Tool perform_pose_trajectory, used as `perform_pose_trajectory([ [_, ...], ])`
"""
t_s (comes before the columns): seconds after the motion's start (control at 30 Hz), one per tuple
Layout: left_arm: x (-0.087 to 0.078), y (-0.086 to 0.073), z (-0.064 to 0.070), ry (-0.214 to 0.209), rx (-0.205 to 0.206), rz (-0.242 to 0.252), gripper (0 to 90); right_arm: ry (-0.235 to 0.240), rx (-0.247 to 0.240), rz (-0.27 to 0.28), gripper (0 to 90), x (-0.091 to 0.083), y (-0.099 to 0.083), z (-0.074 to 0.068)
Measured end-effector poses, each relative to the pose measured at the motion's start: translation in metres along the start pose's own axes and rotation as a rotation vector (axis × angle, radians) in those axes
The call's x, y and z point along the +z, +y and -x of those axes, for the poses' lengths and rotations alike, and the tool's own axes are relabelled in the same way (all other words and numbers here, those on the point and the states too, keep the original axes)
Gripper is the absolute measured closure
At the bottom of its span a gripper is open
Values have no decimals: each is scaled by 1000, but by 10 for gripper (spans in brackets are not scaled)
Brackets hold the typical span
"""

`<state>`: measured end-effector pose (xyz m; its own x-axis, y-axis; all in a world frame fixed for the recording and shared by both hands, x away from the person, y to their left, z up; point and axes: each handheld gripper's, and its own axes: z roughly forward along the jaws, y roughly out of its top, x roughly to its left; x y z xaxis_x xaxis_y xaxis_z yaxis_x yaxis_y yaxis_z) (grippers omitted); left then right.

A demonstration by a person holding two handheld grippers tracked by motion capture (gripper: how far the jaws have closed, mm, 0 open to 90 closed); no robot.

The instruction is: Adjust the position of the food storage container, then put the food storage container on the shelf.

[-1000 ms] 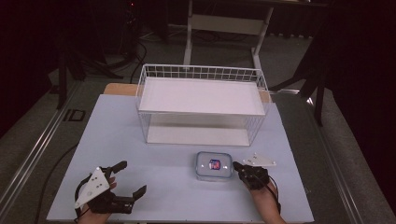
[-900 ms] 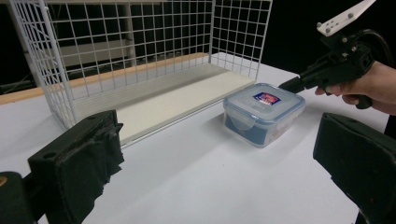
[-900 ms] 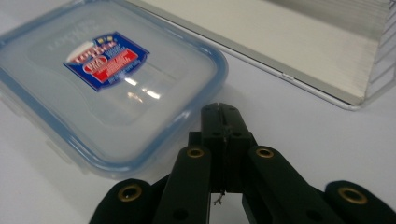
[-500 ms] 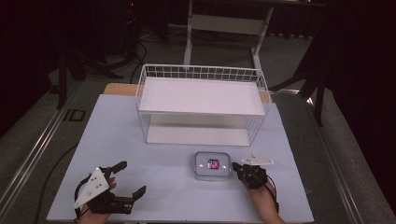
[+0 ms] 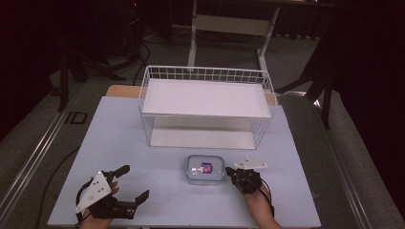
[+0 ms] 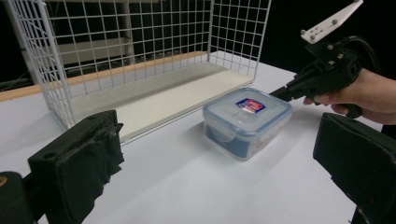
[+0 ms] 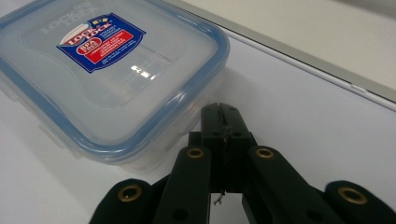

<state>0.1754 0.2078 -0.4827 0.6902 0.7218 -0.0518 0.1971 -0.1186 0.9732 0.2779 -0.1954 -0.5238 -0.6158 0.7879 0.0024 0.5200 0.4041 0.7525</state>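
Note:
A clear plastic food box (image 5: 205,169) with a blue-rimmed lid and a red and blue label sits on the white table, in front of the wire basket. My right gripper (image 5: 231,171) is shut with its tip right beside the box's right edge; the jaws are pressed together with nothing between them. In the right gripper view the closed tip (image 7: 220,111) lies next to the box (image 7: 100,74), at or very near its side. My left gripper (image 5: 136,182) rests open near the table's front left. Between its wide-apart jaws the left gripper view shows the box (image 6: 246,120) and the right gripper (image 6: 278,93).
A white wire basket (image 5: 206,107) with a flat white shelf on top stands at the middle back of the table (image 5: 119,138). The basket's open front (image 6: 135,60) faces me. Dark floor, a desk frame and cables lie beyond the table.

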Motion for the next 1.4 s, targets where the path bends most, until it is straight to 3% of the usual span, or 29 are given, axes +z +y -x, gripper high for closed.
perform_pose_trajectory([
  [0.23, 1, 0, 0, -6, 1, -4, 19, 21, 10, 4, 900, 14, 11, -12],
  [0.37, 0, 0, 0, -8, 1, -4, 19, 21, -17, 10, 900, 19, 15, -20],
  [0.6, 1, -1, 0, -25, -15, -5, 19, 0, -10, 27, 897, 5, 11, -10],
  [0.67, 4, -1, 1, -26, -8, -13, 19, 5, -13, 37, 848, -1, 9, -7],
  [0.77, 7, -2, 1, -30, -6, -34, 19, 37, -38, 60, 702, -10, 7, -4],
  [0.97, 15, -5, 0, -25, -6, -76, 20, 139, -35, 95, 281, -19, 7, -7],
  [1.03, 17, -6, 0, -33, -13, -91, 19, 151, -76, 107, 196, -22, 8, -13],
  [1.1, 20, -6, 1, -43, -22, -98, 20, 181, -78, 112, 195, -23, 9, -14],
  [1.2, 26, -3, 3, -71, -47, -118, 19, 189, -86, 125, 136, -28, 13, -17],
  [1.27, 29, -2, 4, -81, -41, -145, 19, 182, -92, 152, 148, -30, 14, -17],
  [1.3, 35, -1, 6, -90, -23, -182, 19, 176, -100, 163, 148, -32, 15, -17],
  [1.4, 46, 2, 9, -106, -5, -224, 19, 209, -125, 148, 181, -35, 19, -15],
])
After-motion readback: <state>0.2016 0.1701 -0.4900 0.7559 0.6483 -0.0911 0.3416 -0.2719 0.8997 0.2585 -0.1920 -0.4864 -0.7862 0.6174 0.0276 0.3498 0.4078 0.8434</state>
